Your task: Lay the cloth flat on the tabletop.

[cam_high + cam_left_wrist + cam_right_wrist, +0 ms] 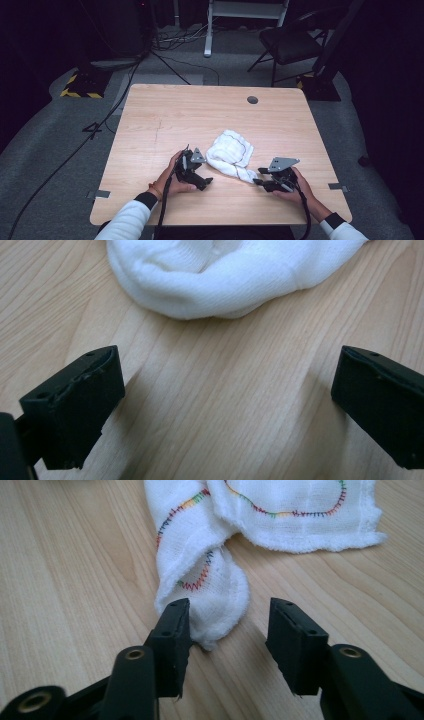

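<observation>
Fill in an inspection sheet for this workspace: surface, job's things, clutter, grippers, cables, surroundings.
Surface: light wooden table, with a round grommet hole near its far edge.
Job's things: white cloth with multicoloured stitching, crumpled near the table's middle, one corner trailing toward the right gripper.
Clutter: nothing seen.
Grippers: left gripper open over bare wood, short of the cloth. Right gripper partly open, cloth corner between the jaws, one jaw touching it, not clamped.
Cables: a black cable trails from the left gripper; floor cables run on the left.
Surroundings: grey carpet, black chair, white frame leg.
</observation>
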Motion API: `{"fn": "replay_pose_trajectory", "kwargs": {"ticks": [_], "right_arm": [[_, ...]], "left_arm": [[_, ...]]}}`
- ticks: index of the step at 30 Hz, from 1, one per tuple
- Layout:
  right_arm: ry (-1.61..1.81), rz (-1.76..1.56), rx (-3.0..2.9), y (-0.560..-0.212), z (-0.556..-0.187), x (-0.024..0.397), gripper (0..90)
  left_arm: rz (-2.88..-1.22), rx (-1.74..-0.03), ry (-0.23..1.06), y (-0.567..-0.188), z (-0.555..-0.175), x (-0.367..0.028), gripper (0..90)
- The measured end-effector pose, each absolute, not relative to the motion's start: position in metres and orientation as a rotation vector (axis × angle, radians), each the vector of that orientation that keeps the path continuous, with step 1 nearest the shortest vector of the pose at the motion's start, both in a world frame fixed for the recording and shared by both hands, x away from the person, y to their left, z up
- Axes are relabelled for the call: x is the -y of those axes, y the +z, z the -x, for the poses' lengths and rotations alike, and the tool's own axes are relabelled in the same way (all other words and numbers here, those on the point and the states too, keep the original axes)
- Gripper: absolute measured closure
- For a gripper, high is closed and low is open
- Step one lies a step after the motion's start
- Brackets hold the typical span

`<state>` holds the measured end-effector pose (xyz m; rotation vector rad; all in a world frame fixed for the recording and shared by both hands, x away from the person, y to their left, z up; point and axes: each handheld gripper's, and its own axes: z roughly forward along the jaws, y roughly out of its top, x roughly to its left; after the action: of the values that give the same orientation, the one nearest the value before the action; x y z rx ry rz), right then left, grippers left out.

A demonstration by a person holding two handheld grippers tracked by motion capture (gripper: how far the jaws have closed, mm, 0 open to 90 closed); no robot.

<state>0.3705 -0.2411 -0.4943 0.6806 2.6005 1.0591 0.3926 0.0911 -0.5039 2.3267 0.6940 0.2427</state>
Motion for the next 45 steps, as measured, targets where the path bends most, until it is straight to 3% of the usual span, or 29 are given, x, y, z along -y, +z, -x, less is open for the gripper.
{"fn": "replay_pose_trajectory", "kwargs": {"ticks": [5, 6, 7, 9, 15, 23, 26, 28, 29, 34, 36, 38, 41, 45], "right_arm": [[1.084, -0.651, -2.617, -0.495, -0.370, 0.238, 65.1], [1.084, -0.651, -2.617, -0.495, -0.370, 0.238, 65.1], [1.087, -0.653, -2.612, -0.495, -0.370, 0.238, 66.4], [1.088, -0.642, -2.614, -0.495, -0.372, 0.237, 74.3], [1.068, -0.626, -2.614, -0.494, -0.372, 0.239, 84.3], [1.061, -0.629, -2.619, -0.493, -0.373, 0.244, 87.6], [1.063, -0.627, -2.614, -0.492, -0.373, 0.246, 89.0], [1.067, -0.627, -2.603, -0.491, -0.373, 0.248, 89.3], [1.067, -0.627, -2.603, -0.491, -0.373, 0.248, 89.3], [1.069, -0.634, -2.589, -0.489, -0.373, 0.252, 89.5], [1.070, -0.632, -2.591, -0.488, -0.373, 0.252, 89.6], [1.063, -0.639, -2.589, -0.488, -0.373, 0.253, 89.6], [1.052, -0.643, -2.585, -0.487, -0.373, 0.255, 89.8], [1.049, -0.640, -2.578, -0.486, -0.373, 0.257, 89.9]], "left_arm": [[-2.326, -0.698, 0.223, -0.495, -0.391, -0.085, 21.7], [-2.326, -0.686, 0.229, -0.494, -0.391, -0.084, 21.7], [-2.326, -0.685, 0.243, -0.493, -0.390, -0.083, 15.3], [-2.304, -0.668, 0.248, -0.484, -0.391, -0.082, 19.5], [-2.224, -0.616, 0.303, -0.465, -0.393, -0.070, 17.8], [-2.274, -0.463, 0.330, -0.461, -0.403, -0.029, 24.7], [-2.276, -0.446, 0.313, -0.463, -0.407, -0.022, 30.7], [-2.322, -0.437, 0.343, -0.468, -0.412, -0.016, 41.3], [-2.344, -0.428, 0.341, -0.470, -0.413, -0.014, 41.3], [-2.367, -0.416, 0.324, -0.478, -0.420, -0.014, 68.3], [-2.373, -0.402, 0.356, -0.479, -0.421, -0.016, 71.4], [-2.363, -0.401, 0.359, -0.478, -0.422, -0.019, 80.5], [-2.341, -0.376, 0.391, -0.469, -0.421, -0.028, 85.8], [-2.323, -0.358, 0.431, -0.461, -0.418, -0.035, 86.3]]}}
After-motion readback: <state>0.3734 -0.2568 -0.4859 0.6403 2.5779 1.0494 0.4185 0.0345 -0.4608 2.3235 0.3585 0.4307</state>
